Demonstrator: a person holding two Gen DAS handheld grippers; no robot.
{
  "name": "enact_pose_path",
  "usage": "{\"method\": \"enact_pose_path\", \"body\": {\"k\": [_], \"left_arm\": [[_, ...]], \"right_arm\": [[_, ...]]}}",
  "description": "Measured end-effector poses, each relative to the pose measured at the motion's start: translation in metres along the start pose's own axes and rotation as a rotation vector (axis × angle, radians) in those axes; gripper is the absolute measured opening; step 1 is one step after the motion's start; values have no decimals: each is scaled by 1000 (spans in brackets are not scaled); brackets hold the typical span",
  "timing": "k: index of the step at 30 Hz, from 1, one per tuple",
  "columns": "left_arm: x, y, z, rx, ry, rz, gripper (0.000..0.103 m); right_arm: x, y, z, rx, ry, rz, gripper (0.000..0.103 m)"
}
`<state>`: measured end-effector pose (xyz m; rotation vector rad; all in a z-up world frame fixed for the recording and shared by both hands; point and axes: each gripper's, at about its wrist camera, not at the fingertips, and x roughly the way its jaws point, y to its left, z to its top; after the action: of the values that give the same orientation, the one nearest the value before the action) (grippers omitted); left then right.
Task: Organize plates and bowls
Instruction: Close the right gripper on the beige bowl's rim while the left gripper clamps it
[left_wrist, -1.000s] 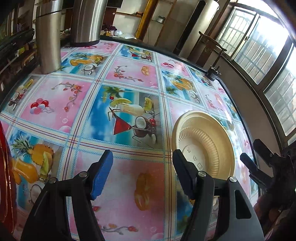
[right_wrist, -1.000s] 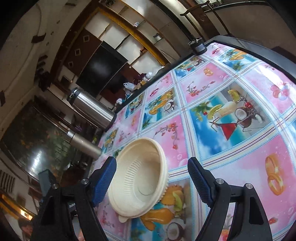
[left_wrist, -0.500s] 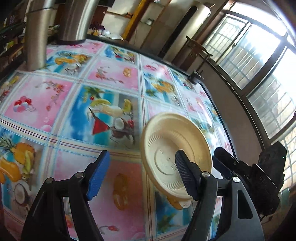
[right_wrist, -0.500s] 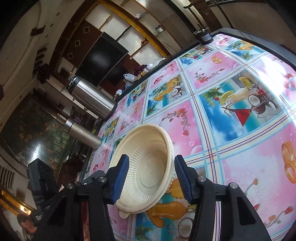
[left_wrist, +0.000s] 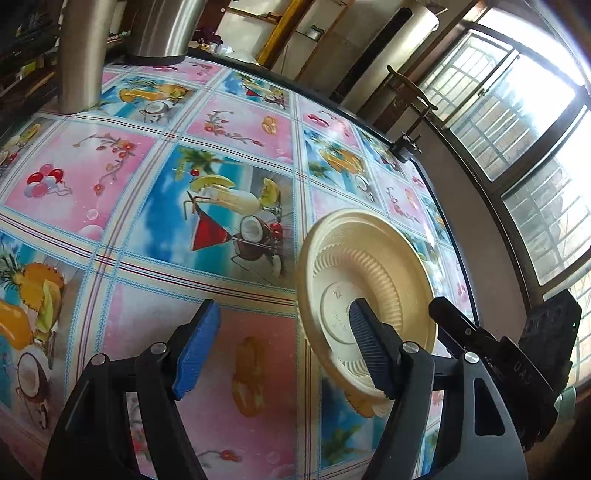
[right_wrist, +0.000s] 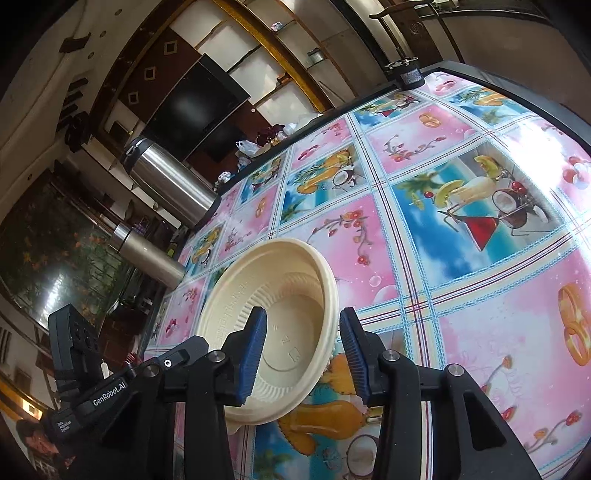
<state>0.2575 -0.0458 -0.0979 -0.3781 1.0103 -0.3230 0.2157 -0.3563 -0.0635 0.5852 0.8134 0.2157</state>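
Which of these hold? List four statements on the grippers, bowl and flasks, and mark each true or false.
1. The left gripper is open, with only tablecloth between its fingers. True.
2. The bowl is blue. False: it is cream.
3. The right gripper straddles the bowl's rim, one finger inside. True.
4. Only one steel flask stands on the table. False: there are two, a large flask and a slim flask.

Bowl (right_wrist: 280, 295), cream, ribbed inner wall, tilted off the tablecloth; lower centre of right wrist view, lower right of left wrist view (left_wrist: 369, 266)
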Motion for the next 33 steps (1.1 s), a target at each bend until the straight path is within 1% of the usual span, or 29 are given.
{"method": "enact_pose_path", "body": {"k": [1, 4, 7, 10, 11, 12, 14, 16, 18, 20, 24, 27, 28, 30, 31, 33], "left_arm": [[0, 1, 1, -5, 2, 5, 72], [1, 7, 1, -32, 19, -8, 72], [4, 11, 1, -61, 43, -35, 65], [6, 13, 0, -76, 65, -61, 53], [6, 12, 0, -76, 67, -65, 45], [7, 12, 0, -75, 68, -72, 41], [5, 10, -1, -66, 60, -73, 38], [3, 8, -1, -56, 52, -68, 33], [2, 6, -1, -48, 47, -65, 20], [1, 4, -1, -37, 40, -59, 18], [0, 0, 0, -24, 42, -69, 18], [2, -4, -2, -11, 50, -68, 18], [4, -4, -2, -12, 58, -71, 18], [8, -3, -3, -16, 71, -73, 18], [8, -2, -3, -18, 70, -67, 18], [8, 1, -2, -33, 69, -79, 18]], "right_arm": [[0, -1, 0, 7, 1, 5, 45], [1, -4, 0, 25, 3, 10, 46], [1, -6, 0, 41, 4, 22, 46], [0, -6, 0, 45, -3, 34, 46], [0, -5, 0, 45, -4, 38, 46], [0, -4, 0, 44, -7, 39, 46], [0, -3, 0, 41, -12, 35, 45], [-1, -3, 0, 39, -15, 31, 45], [0, -3, 0, 43, -16, 27, 44], [0, -4, 0, 45, -17, 25, 43], [0, -3, 0, 45, -22, 26, 43], [1, 0, -1, 32, -16, 28, 37], [3, 1, -1, 27, -9, 27, 34], [4, 2, -2, 21, -14, 2, 20], [4, 2, -2, 16, -20, -22, 9], [5, 1, -2, 20, -20, -23, 9]]}}
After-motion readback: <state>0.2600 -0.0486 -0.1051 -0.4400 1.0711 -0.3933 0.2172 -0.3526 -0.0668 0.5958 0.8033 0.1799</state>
